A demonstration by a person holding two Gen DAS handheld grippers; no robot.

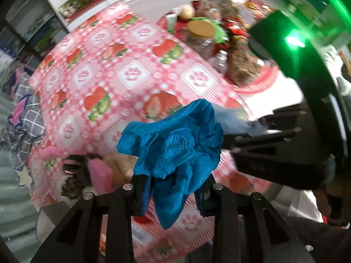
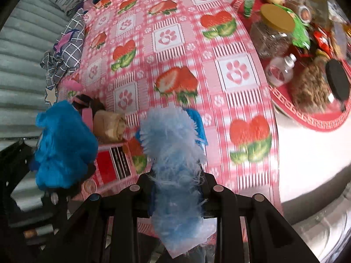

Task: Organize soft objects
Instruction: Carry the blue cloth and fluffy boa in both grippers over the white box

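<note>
Left wrist view: we see our left gripper (image 1: pixel 173 188) pinching a bright blue cloth (image 1: pixel 173 140), bunched and hanging above the strawberry tablecloth (image 1: pixel 105 65). Our right gripper (image 2: pixel 177 188) clamps a pale blue fluffy duster (image 2: pixel 173 153) (its fibres spill out past both black fingers (image 2: pixel 143 182)). A red tray (image 2: pixel 307 118) of jars sits off to the right, well apart.

Blue cloth (image 1: pixel 175 144): matt waffle weave. Pale blue fabric (image 2: pixel 175 164): fluffy, long-fibred. Strawberry-print tablecloth (image 2: pixel 175 50): smooth, faint sheen. Grippers' fingers (image 1: pixel 140 195): matt black plastic.
</note>
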